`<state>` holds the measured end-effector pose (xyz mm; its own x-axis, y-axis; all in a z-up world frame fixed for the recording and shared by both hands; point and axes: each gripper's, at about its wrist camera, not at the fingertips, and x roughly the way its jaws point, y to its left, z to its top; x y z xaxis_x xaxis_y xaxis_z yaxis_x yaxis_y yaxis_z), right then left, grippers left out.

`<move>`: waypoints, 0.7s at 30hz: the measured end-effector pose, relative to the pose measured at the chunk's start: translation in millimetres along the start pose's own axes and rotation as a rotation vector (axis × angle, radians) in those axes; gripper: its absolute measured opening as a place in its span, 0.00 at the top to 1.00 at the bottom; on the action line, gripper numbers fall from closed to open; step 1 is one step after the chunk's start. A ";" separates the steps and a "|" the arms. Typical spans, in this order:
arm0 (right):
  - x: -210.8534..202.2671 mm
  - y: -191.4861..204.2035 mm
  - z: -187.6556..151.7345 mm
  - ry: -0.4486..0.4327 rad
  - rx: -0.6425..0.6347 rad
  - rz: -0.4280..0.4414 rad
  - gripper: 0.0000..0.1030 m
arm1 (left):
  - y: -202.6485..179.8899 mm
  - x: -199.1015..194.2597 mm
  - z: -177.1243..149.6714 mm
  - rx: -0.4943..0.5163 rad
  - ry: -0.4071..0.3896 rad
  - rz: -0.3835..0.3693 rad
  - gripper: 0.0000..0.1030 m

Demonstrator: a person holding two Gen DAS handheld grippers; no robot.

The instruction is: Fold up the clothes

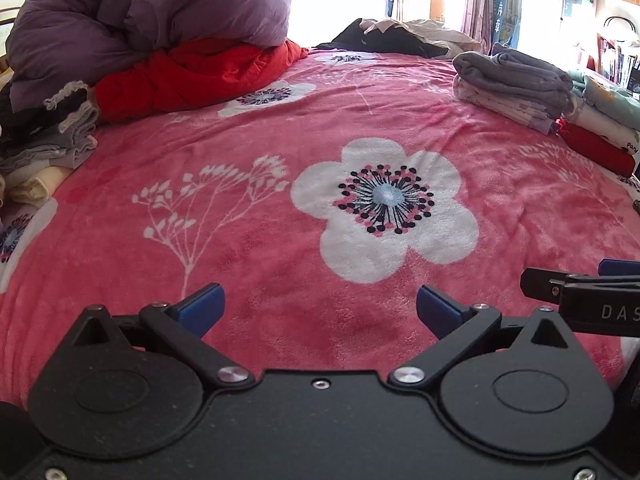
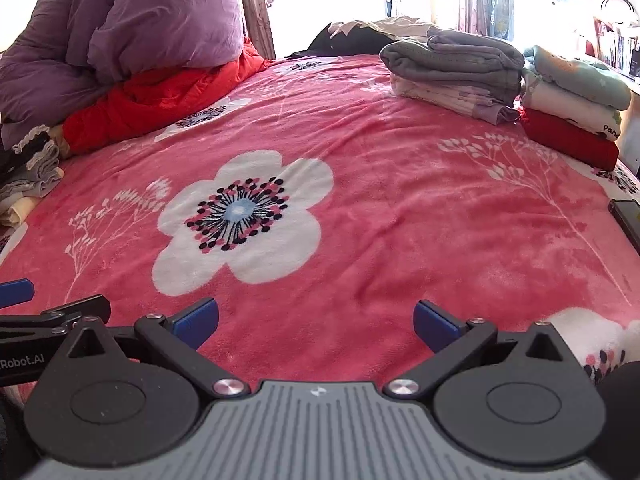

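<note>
My left gripper is open and empty, low over the pink flowered blanket. My right gripper is open and empty beside it, over the same blanket. A stack of folded clothes, grey on top, lies at the far right; it also shows in the right wrist view. A second folded stack with a red piece at the bottom lies beside it. Unfolded dark and cream clothes lie at the far edge. A small pile of clothes lies at the left.
A purple quilt sits on a red quilt at the back left. A bright window is behind the bed. Shelves stand at the far right. A dark flat object lies at the right bed edge.
</note>
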<state>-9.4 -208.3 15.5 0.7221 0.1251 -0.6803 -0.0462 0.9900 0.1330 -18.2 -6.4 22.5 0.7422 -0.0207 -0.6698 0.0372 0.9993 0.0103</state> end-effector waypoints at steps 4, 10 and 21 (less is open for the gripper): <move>1.4 0.0 -1.2 0.008 0.005 0.008 0.00 | 1.1 0.9 -1.1 -0.012 -0.006 -0.006 0.00; 1.0 -0.2 -2.1 0.008 0.017 0.024 0.00 | -1.8 0.0 -2.5 -0.013 -0.019 -0.003 0.00; 6.7 1.8 -7.6 0.003 0.019 0.026 0.00 | -3.4 0.2 -3.6 -0.018 -0.021 -0.005 0.00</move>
<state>-9.9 -205.2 5.7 0.7185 0.1512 -0.6789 -0.0518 0.9850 0.1645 -20.6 -9.7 19.6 0.7557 -0.0261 -0.6545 0.0287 0.9996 -0.0068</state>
